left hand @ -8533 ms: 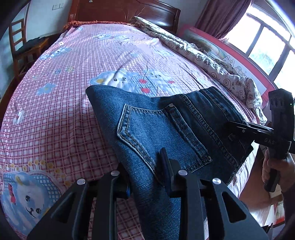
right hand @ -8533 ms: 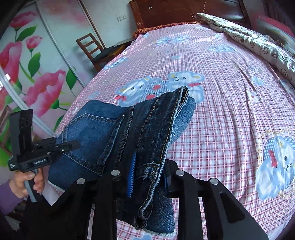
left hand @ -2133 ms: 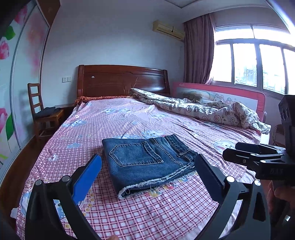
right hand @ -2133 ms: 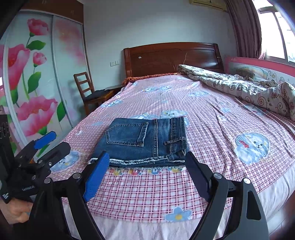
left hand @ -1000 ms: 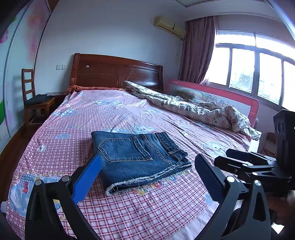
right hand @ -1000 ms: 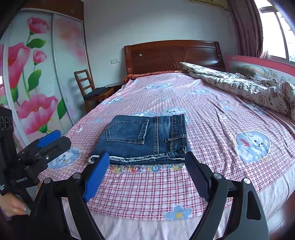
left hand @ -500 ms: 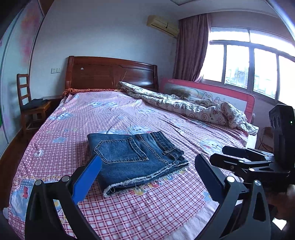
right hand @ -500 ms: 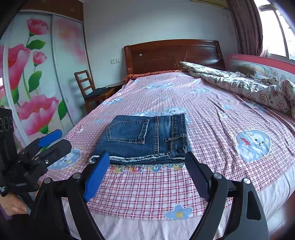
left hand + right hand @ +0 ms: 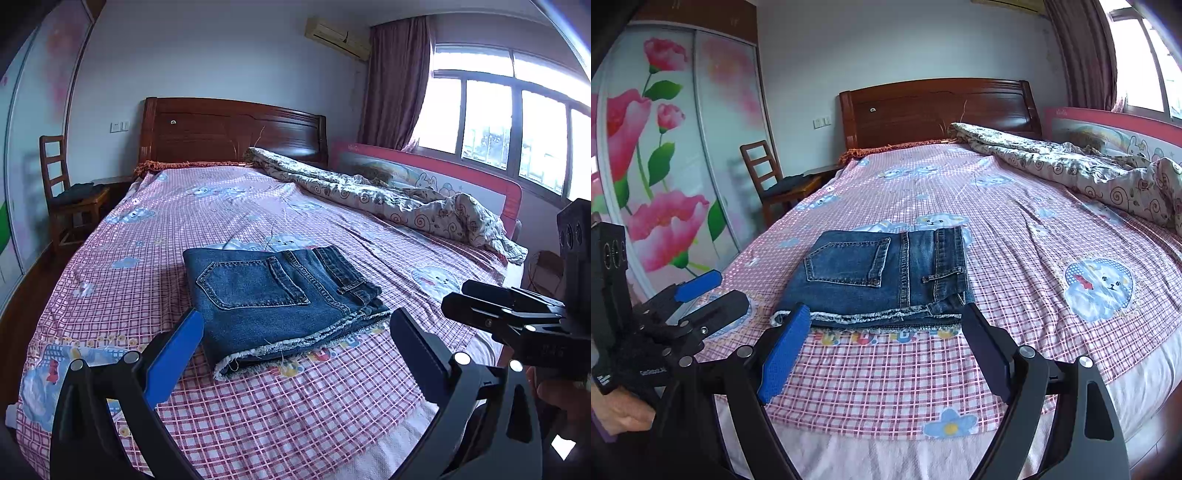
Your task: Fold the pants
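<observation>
The blue denim pants [image 9: 273,295] lie folded into a compact rectangle on the pink checked bed sheet [image 9: 295,398], back pocket up, frayed hems toward me. They also show in the right wrist view [image 9: 886,273]. My left gripper [image 9: 295,332] is open and empty, held back from the near edge of the pants. My right gripper [image 9: 886,326] is open and empty, also held back near the foot of the bed. Each gripper shows in the other's view, the right one [image 9: 458,299] at the right, the left one [image 9: 716,288] at the left.
A rumpled patterned quilt [image 9: 388,199] lies along the bed's right side by a pink guard rail [image 9: 443,173]. A wooden headboard [image 9: 229,129] stands at the far end. A wooden chair [image 9: 775,184] stands left of the bed by a floral wardrobe [image 9: 657,147].
Both grippers, shut on the pants 8.5 s ago, have let go and drawn back. Over the last second the views shift only slightly; the pants lie still.
</observation>
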`<state>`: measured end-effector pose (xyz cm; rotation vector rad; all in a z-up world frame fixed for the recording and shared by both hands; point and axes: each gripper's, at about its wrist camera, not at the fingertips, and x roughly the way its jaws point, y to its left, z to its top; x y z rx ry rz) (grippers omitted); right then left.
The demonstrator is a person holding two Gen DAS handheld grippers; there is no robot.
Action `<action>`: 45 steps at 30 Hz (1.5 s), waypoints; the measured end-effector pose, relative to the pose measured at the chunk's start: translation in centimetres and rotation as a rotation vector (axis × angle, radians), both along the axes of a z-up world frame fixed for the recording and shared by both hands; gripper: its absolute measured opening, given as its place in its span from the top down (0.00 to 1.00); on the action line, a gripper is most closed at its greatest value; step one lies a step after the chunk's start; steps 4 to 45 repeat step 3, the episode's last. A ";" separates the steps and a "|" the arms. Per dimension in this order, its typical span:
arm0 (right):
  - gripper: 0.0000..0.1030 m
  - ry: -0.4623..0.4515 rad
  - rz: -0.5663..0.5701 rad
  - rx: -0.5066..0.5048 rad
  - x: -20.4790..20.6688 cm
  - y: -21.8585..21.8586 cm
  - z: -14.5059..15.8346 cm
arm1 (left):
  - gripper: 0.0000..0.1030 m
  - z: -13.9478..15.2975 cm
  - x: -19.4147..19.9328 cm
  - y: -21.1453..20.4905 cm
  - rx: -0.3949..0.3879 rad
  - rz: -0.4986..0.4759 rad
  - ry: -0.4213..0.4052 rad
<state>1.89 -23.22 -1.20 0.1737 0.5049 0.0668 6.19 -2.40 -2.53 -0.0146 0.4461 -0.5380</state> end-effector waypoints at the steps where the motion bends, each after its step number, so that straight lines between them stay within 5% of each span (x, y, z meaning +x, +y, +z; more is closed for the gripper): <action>1: 0.19 0.000 0.000 0.001 0.0 0.0 0.0 | 0.02 -0.1 0.1 0.0 -0.001 0.001 0.007; 45: 0.19 0.000 -0.001 0.000 0.0 0.1 0.0 | 0.02 -0.2 0.2 0.0 0.009 0.003 0.010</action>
